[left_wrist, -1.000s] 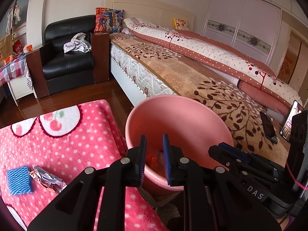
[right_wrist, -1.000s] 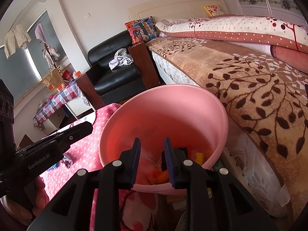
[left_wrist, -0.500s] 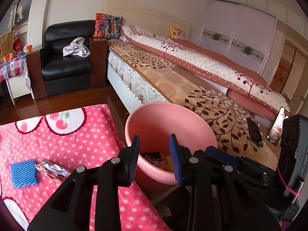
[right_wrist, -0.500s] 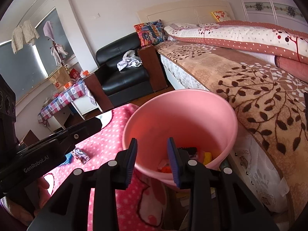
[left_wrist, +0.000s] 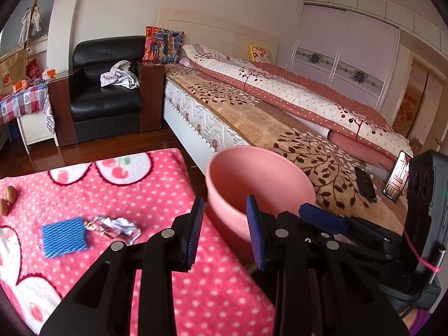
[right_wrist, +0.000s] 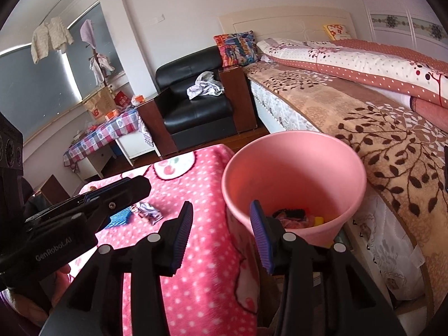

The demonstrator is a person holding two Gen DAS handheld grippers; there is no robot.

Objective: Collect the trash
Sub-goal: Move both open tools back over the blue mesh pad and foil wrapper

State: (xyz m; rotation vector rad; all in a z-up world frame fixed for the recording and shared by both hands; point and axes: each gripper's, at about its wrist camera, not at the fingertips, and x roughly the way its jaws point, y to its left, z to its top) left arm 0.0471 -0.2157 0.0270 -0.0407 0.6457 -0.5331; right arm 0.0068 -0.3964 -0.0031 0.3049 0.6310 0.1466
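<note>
both grippers have pulled back from the bin (right_wrist: 294, 168) and spread wider; left gripper (left_wrist: 224, 229) and right gripper (right_wrist: 221, 229) hold nothing. beyond, a wrapper (left_wrist: 112, 225) and blue sponge (left_wrist: 63, 236) lie on the blanket (left_wrist: 156, 179).

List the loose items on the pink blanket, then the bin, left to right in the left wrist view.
Two brown nuts → blue foam net → crumpled wrapper → pink bin.

Both wrist views overlook the pink bin (left_wrist: 260, 179) (right_wrist: 294, 173) closely.
</note>
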